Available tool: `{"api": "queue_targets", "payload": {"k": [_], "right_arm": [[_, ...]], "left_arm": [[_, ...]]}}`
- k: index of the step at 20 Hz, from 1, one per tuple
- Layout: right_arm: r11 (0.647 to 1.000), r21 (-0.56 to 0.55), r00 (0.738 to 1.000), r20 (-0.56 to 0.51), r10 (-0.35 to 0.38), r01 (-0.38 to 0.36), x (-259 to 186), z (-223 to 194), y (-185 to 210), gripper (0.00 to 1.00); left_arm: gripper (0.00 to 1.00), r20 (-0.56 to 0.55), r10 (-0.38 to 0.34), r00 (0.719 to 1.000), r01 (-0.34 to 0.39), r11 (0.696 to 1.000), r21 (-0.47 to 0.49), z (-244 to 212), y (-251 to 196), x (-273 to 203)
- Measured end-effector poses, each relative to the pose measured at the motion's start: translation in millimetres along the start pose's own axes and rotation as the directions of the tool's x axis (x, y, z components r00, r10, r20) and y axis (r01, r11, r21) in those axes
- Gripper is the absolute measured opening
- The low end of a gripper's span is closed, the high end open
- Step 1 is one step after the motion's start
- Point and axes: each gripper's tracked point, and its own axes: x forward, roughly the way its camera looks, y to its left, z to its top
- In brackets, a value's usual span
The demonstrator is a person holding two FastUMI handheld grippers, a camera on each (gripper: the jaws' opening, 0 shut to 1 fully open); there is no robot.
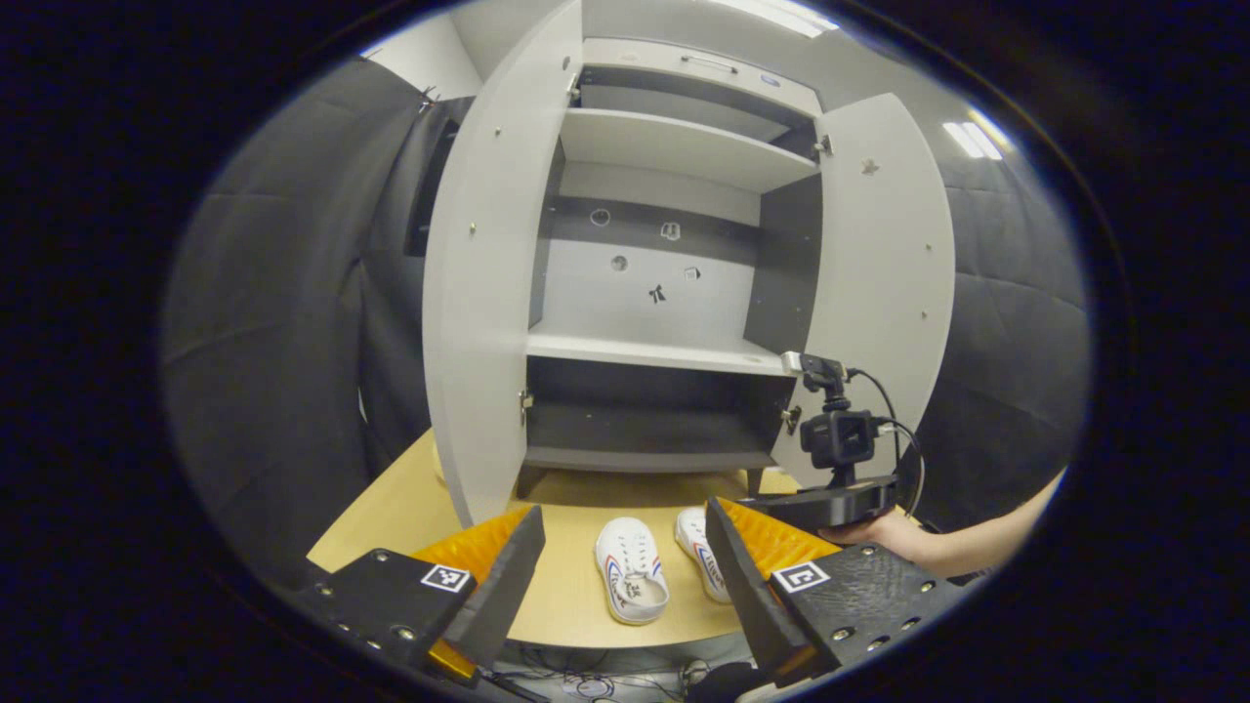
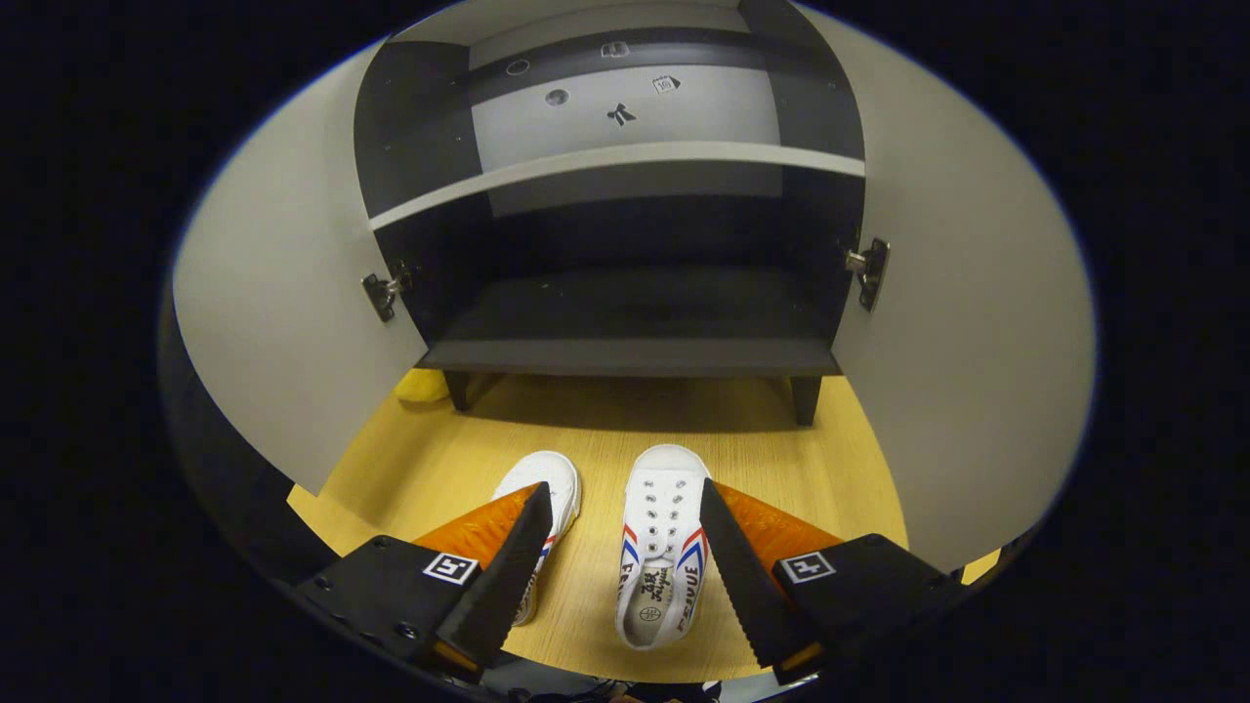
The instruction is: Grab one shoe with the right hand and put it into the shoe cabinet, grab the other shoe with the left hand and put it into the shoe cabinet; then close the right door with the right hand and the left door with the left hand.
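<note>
Shoes [image 2: 664, 547] — white canvas; wooden floor [image 2: 781, 459]

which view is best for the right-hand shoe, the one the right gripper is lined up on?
Right gripper view: the right shoe lies whole between the open fingers of the right gripper, from above, eyelets and stripes clear. In the left gripper view the same shoe is smaller and partly hidden behind a finger.
</note>
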Motion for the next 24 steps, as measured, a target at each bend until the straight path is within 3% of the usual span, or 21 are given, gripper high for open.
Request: {"api": "queue_targets", "payload": {"k": [8,9,10,11,12,13,15,17,18,19,20,21,24], "right_arm": [[1.0,0.019,0.995,-0.095,0.011,-0.009,47.5,-61.4,-4.6,0.96],[1.0,0.011,0.997,-0.081,0.008,-0.007,48.9,-62.2,-4.3,0.91],[1.0,-0.005,0.998,-0.063,-0.004,0.004,52.5,-61.7,-5.9,0.96],[1.0,-0.013,0.998,-0.062,-0.008,0.007,54.1,-62.6,-6.1,0.87],[1.0,-0.009,0.998,-0.061,-0.004,0.003,55.5,-63.2,-2.4,0.89],[1.0,-0.005,0.997,-0.075,-0.008,0.008,59.2,-66.3,-1.9,0.85],[0.999,-0.028,0.989,-0.144,-0.03,0.026,67.2,-82.4,-4.8,0.67],[0.993,-0.079,0.982,-0.16,-0.097,0.085,74.0,-84.7,-14.8,0.5],[0.992,-0.081,0.98,-0.164,-0.112,0.099,71.7,-82.4,-14.0,0.49],[0.991,-0.079,0.978,-0.167,-0.121,0.109,73.1,-82.7,-12.9,0.39],[0.99,-0.082,0.977,-0.168,-0.129,0.117,68.4,-79.6,-13.5,0.41],[0.99,-0.065,0.978,-0.163,-0.133,0.124,74.8,-80.7,-12.4,0.3],[0.995,-0.031,0.98,-0.169,-0.104,0.1,65.6,-79.3,-9.2,0.3]], "left_arm": [[0.94,-0.105,-0.006,0.994,0.006,1.0,0.002,-28.3,-9.3,18.7],[0.94,-0.115,-0.01,0.993,0.01,1.0,0.002,-31.3,-11.4,19.8],[0.94,-0.123,-0.014,0.992,0.014,1.0,0.002,-34.0,-13.8,21.1],[0.94,-0.133,-0.016,0.991,0.017,1.0,0.004,-37.6,-15.4,22.0],[0.95,-0.141,-0.018,0.99,0.019,1.0,0.005,-39.9,-17.2,22.5],[0.95,-0.146,-0.022,0.989,0.022,1.0,0.004,-41.8,-19.2,22.6],[0.94,-0.158,-0.032,0.987,0.032,0.999,-0.002,-44.4,-25.2,25.3],[0.96,-0.16,-0.05,0.986,0.049,0.999,-0.007,-44.2,-31.0,27.9],[0.94,-0.16,-0.062,0.985,0.061,0.998,-0.007,-42.4,-35.0,29.3],[0.94,-0.163,-0.075,0.984,0.075,0.997,-0.006,-42.3,-39.7,30.9],[0.94,-0.169,-0.093,0.981,0.094,0.996,-0.001,-42.9,-44.3,31.5],[0.95,-0.173,-0.108,0.979,0.111,0.994,0.007,-42.5,-48.7,32.9],[0.96,-0.173,-0.144,0.974,0.151,0.988,0.03,-37.7,-58.6,34.2]]}}
